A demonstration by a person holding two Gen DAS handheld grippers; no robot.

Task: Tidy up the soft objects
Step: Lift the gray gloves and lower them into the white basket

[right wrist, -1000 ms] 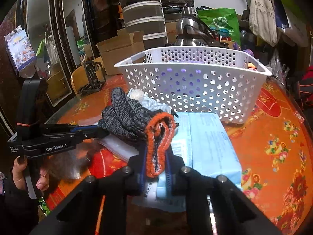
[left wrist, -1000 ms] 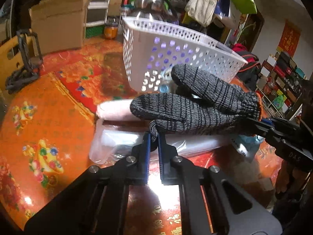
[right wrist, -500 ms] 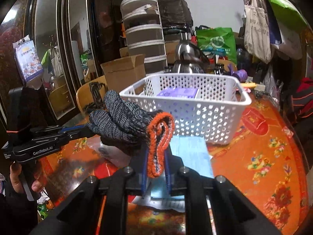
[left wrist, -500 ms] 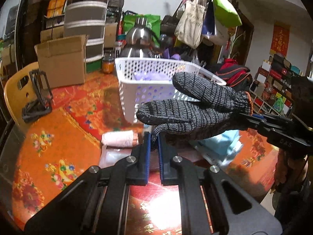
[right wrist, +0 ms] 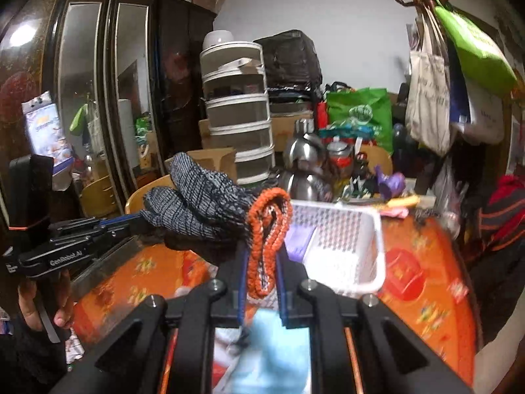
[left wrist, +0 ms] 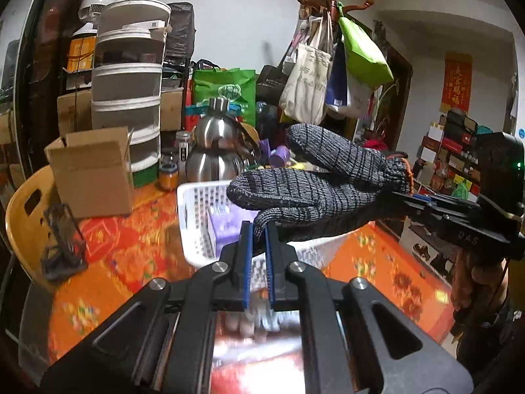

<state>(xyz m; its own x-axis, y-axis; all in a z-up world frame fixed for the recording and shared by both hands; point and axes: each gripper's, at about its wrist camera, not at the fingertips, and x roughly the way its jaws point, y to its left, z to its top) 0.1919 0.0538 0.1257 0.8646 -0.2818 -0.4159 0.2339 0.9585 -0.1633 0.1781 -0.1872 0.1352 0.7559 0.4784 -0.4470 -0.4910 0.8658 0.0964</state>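
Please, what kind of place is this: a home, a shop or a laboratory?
Most likely a lived-in home. A coat rack hung with tote bags, a steel kettle and a table with an orange flowered cloth suggest a crowded household room.

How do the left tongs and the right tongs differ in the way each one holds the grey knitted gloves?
The left tongs pinch the grey fingertip end of the knitted gloves; the right tongs clamp the orange cuff end. Only a small tip of fabric sits between the left pair, while a thick folded cuff fills the right pair. Both are shut on the gloves and hold them in the air above the white basket.
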